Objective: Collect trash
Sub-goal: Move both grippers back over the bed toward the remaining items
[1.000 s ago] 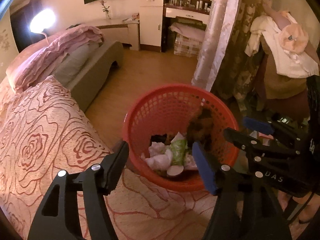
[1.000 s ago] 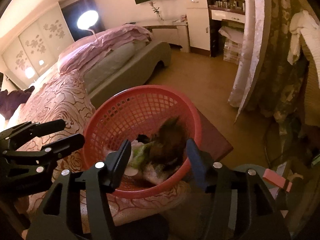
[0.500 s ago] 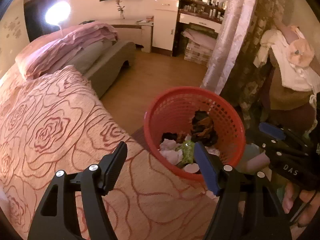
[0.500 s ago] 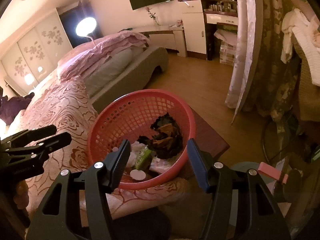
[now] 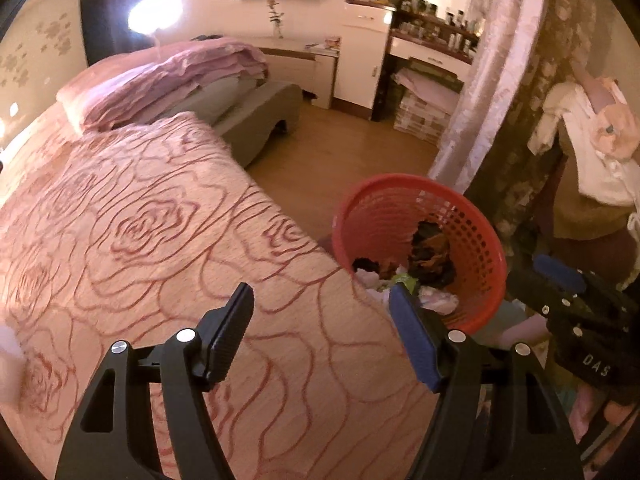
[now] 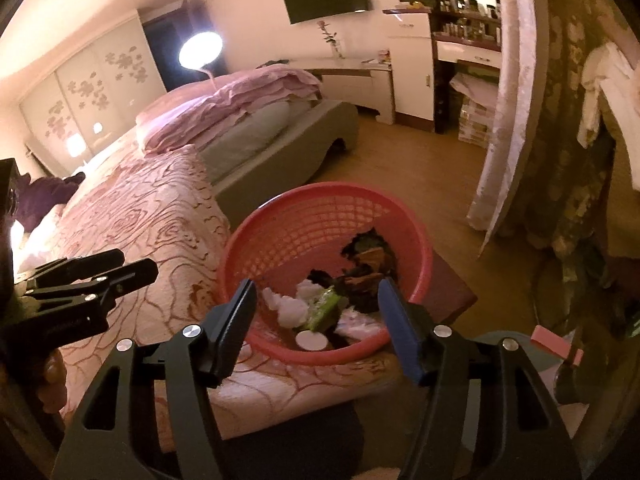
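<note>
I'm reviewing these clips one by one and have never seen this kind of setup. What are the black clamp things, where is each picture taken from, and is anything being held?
No robot here: a person holds a hand-held clamp tool in each hand, and each tool carries a wide-angle camera looking along its two jaws. One picture comes from the left gripper, over the rose-patterned bedspread. The other comes from the right gripper, over a red basket at the bed's edge. Each tool also shows at the side of the other's picture. In the basket lie white tissues, a green wrapper, a white round lid and dark scraps. Both pairs of jaws are open and hold nothing.
</note>
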`<action>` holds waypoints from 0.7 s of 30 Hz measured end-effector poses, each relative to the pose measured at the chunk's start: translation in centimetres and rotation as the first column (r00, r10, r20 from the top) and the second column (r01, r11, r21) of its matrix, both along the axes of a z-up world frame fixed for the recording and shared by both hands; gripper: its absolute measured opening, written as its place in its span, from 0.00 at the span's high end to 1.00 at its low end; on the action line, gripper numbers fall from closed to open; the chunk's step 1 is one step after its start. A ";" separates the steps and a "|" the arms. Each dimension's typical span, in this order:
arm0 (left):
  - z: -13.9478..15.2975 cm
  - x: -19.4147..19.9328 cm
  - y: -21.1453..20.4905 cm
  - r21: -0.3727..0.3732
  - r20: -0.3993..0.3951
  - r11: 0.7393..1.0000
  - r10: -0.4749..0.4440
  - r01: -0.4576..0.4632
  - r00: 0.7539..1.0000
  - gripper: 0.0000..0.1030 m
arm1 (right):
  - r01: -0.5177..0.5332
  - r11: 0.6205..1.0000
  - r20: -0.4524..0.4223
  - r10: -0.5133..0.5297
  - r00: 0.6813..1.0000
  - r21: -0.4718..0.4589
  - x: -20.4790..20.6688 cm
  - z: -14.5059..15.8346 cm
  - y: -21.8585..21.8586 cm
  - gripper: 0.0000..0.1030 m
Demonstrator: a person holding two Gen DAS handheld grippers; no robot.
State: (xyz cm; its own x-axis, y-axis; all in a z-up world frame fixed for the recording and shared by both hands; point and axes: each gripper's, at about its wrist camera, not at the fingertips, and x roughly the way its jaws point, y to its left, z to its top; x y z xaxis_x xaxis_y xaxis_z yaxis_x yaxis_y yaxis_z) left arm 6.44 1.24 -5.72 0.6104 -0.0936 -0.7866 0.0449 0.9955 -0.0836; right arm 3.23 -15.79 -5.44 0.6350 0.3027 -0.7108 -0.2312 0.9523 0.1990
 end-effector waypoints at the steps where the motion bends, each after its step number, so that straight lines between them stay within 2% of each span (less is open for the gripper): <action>1: 0.0 -0.3 0.3 -0.006 -0.001 1.000 0.008 -0.008 1.000 0.34 | -0.009 1.000 0.004 0.009 1.000 -0.003 -0.2 0.1 0.4 0.41; 13: 1.0 -3.8 4.8 -0.013 0.020 0.990 0.141 -0.141 0.990 0.34 | -0.120 0.993 0.024 0.120 0.992 -0.021 -2.1 1.1 4.2 0.40; 21: 2.0 -6.4 8.8 -0.024 0.036 0.971 0.240 -0.239 0.970 0.34 | -0.227 0.973 0.024 0.227 0.973 -0.031 -3.6 1.2 8.5 0.37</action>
